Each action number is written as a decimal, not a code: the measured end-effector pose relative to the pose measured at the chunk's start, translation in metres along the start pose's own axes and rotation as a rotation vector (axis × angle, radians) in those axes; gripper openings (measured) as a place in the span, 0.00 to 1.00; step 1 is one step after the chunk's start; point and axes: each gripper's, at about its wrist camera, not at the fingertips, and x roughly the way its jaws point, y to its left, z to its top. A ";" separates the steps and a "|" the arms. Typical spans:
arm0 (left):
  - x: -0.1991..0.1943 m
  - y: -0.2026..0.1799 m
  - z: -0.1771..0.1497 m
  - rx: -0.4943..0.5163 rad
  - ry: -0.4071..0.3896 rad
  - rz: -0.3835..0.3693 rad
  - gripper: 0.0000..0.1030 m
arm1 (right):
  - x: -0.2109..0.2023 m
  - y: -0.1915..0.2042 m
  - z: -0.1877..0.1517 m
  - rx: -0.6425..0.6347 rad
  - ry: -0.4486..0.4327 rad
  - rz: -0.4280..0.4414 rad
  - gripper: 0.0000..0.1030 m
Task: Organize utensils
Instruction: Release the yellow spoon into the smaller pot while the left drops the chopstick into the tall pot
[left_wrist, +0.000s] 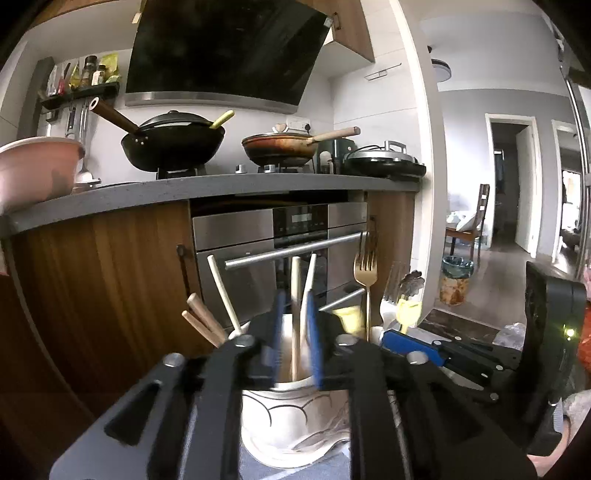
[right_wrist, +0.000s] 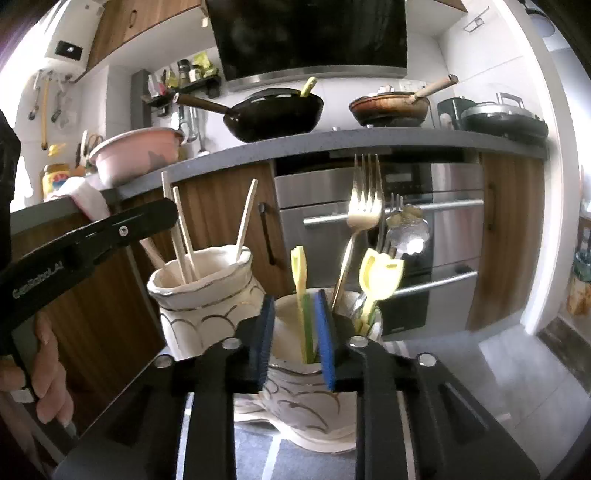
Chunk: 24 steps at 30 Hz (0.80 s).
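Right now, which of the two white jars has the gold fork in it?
The right-hand jar, below the right gripper. The gold fork stands in it; the left jar holds only chopsticks.

We can read only one text: the pale letters "GenRobot.AI", which stand along the black side of the left gripper in the right wrist view. The display of the oven shows some signs, but they are too small and blurred for us.
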 end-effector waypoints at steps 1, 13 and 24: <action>-0.002 0.000 0.000 -0.002 -0.004 -0.001 0.22 | -0.002 0.000 0.000 -0.002 -0.003 -0.003 0.24; -0.054 -0.008 -0.015 -0.046 -0.030 -0.033 0.52 | -0.059 -0.026 -0.012 0.042 0.044 -0.104 0.28; -0.060 0.001 -0.065 -0.056 0.051 0.031 0.71 | -0.081 -0.035 -0.028 0.066 0.039 -0.121 0.54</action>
